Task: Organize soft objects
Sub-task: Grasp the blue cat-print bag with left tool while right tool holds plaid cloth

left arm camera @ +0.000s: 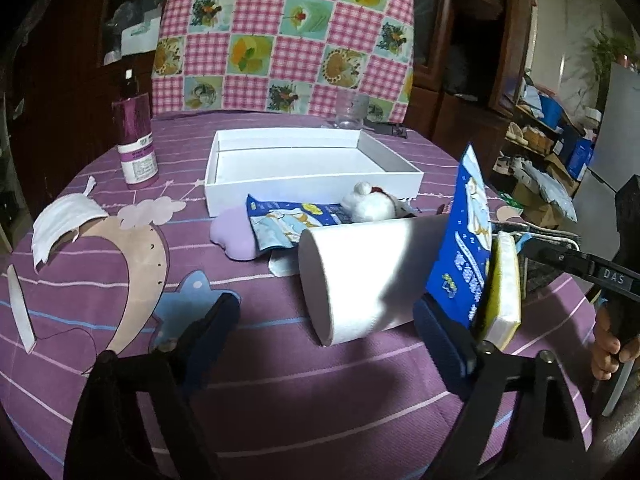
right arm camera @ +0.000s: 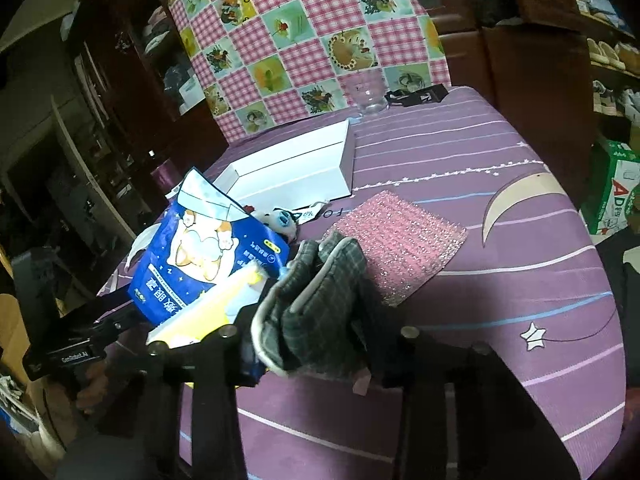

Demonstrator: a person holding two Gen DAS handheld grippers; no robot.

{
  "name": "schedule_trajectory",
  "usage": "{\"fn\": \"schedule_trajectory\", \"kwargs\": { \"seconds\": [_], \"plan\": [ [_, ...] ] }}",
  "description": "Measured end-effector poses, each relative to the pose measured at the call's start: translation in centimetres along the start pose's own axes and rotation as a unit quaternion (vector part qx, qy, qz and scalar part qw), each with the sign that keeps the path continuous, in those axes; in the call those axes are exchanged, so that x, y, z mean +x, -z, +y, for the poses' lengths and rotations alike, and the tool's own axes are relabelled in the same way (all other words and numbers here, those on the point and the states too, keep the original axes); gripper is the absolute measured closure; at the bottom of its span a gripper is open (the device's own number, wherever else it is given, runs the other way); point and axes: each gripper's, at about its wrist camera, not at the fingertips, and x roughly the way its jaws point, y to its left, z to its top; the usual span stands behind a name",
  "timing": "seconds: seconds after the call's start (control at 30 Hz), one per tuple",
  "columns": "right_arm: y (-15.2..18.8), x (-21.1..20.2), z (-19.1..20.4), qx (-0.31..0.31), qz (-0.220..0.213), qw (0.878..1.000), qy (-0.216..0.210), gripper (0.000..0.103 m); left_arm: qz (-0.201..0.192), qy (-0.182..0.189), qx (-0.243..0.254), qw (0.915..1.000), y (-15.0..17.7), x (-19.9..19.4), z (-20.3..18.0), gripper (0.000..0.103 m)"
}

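A white open box (left arm camera: 304,168) sits mid-table; it also shows in the right wrist view (right arm camera: 296,172). My left gripper (left arm camera: 332,320) is open around a lying white paper roll (left arm camera: 360,276). Beside its right finger stand a blue pouch (left arm camera: 468,240) and a yellow tissue pack (left arm camera: 504,292). My right gripper (right arm camera: 316,344) is shut on a grey plaid cloth (right arm camera: 320,296). A pink sparkly cloth (right arm camera: 400,240) lies beyond it. A small plush toy (left arm camera: 372,204), a second blue pouch (left arm camera: 288,220) and a lilac pad (left arm camera: 236,236) lie before the box.
A purple bottle (left arm camera: 136,144) stands at the left, a glass jar (left arm camera: 352,112) behind the box. A white face mask (left arm camera: 64,224) lies at the left edge. A checked cushion (left arm camera: 288,32) backs the table. Shelves and boxes (left arm camera: 560,148) stand at the right.
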Motion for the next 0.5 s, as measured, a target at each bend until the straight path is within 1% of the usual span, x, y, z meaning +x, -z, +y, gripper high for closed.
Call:
{"fn": "schedule_trajectory", "kwargs": {
  "seconds": [0.03, 0.07, 0.17, 0.23, 0.3, 0.37, 0.43, 0.5],
  "plan": [
    [0.0, 0.0, 0.1, -0.003, 0.000, 1.000, 0.002, 0.064, -0.001, 0.006, 0.003, 1.0000, -0.1, -0.1, -0.1, 0.024],
    [0.1, 0.0, 0.1, -0.004, -0.001, 1.000, 0.002, 0.064, -0.001, 0.011, 0.005, 0.9999, -0.2, -0.1, -0.3, 0.026],
    [0.2, -0.1, 0.2, -0.005, 0.000, 1.000, 0.003, 0.064, -0.003, 0.026, 0.011, 0.9996, -0.3, -0.3, -0.6, 0.038],
    [0.2, -0.1, 0.1, -0.003, 0.000, 1.000, 0.002, 0.064, -0.002, 0.034, 0.016, 0.9993, -0.4, -0.3, -0.9, 0.052],
    [0.2, -0.2, 0.1, 0.000, 0.000, 1.000, 0.001, 0.064, 0.001, 0.044, 0.019, 0.9989, -0.4, -0.2, -1.1, 0.059],
    [0.2, -0.2, 0.1, 0.002, 0.000, 1.000, 0.001, 0.064, -0.001, 0.039, 0.022, 0.9990, -0.4, -0.3, -1.3, 0.060],
    [0.1, -0.2, 0.0, 0.004, 0.001, 1.000, 0.000, 0.064, -0.003, 0.038, 0.019, 0.9991, -0.4, -0.4, -1.2, 0.067],
    [0.1, -0.2, 0.0, 0.005, 0.001, 1.000, 0.000, 0.064, -0.005, 0.038, 0.012, 0.9992, -0.4, -0.6, -0.9, 0.071]
  ]
}}
